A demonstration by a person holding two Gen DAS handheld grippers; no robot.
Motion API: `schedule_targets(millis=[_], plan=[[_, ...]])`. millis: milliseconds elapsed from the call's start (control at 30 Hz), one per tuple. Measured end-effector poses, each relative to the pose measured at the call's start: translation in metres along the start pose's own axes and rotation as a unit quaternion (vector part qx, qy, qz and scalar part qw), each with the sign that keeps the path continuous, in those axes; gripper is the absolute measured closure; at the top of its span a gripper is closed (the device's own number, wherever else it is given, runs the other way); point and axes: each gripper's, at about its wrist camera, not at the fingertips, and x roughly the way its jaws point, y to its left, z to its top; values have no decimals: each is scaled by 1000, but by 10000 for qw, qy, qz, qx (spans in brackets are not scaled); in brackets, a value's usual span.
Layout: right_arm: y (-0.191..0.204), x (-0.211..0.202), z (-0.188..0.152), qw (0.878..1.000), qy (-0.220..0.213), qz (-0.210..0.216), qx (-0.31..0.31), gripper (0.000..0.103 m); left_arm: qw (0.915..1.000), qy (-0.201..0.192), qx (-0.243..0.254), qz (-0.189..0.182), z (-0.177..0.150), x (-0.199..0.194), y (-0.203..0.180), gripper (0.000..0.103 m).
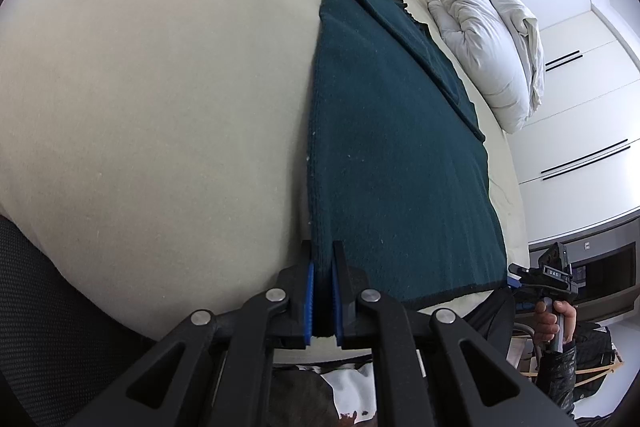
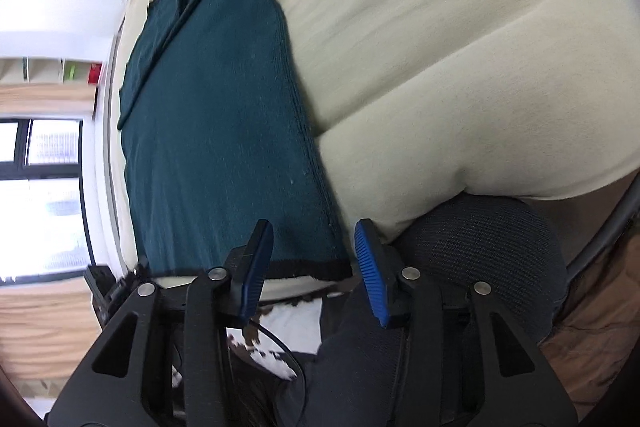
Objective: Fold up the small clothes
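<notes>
Garment: one dark teal cloth (image 1: 400,155), folded lengthwise, flat on one beige bed (image 1: 160,87). Left tongs (image 1: 323,301) clamped on its near corner. Right tongs (image 2: 314,269) apart, gripping nothing; one white pillow (image 1: 488,51) beside the cloth.

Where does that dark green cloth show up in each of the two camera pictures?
Left wrist view: the green cloth runs from the bottom centre, where the left gripper pinches its near corner, up to the top centre.
Right wrist view: the cloth fills the left-centre; the open right gripper straddles its near corner.
Shared landmark: the cloth's black hem, on the cream bed.
</notes>
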Motion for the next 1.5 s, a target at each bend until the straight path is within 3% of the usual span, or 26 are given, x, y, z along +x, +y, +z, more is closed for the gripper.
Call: schedule_targets(millis=[100, 333, 867, 1100, 1200, 1367, 1500], plan=[[-5, 3, 8, 9996, 102, 262, 16, 62, 10000, -2, 6, 4, 0, 0, 0, 95], [2, 11, 9, 9988, 227, 416, -88, 60, 10000, -3, 4, 1, 0, 0, 0, 95], [-12, -14, -16, 9840, -394, 1696, 390, 66, 10000, -15, -35, -30, 0, 0, 2, 95], [-16, 6, -24, 9830, -164, 1666, 753, 66, 10000, -7, -38, -26, 1, 0, 2, 95], [-18, 3, -25, 9800, -447, 1731, 869, 71, 10000, -8, -51, -24, 0, -1, 3, 95], [-15, -8, -26, 9809, -740, 1655, 703, 91, 10000, -6, -25, 22, -1, -1, 1, 95], [-10, -10, -26, 9842, -784, 1516, 474, 96, 10000, 23, -39, 23, -2, -2, 1, 95]])
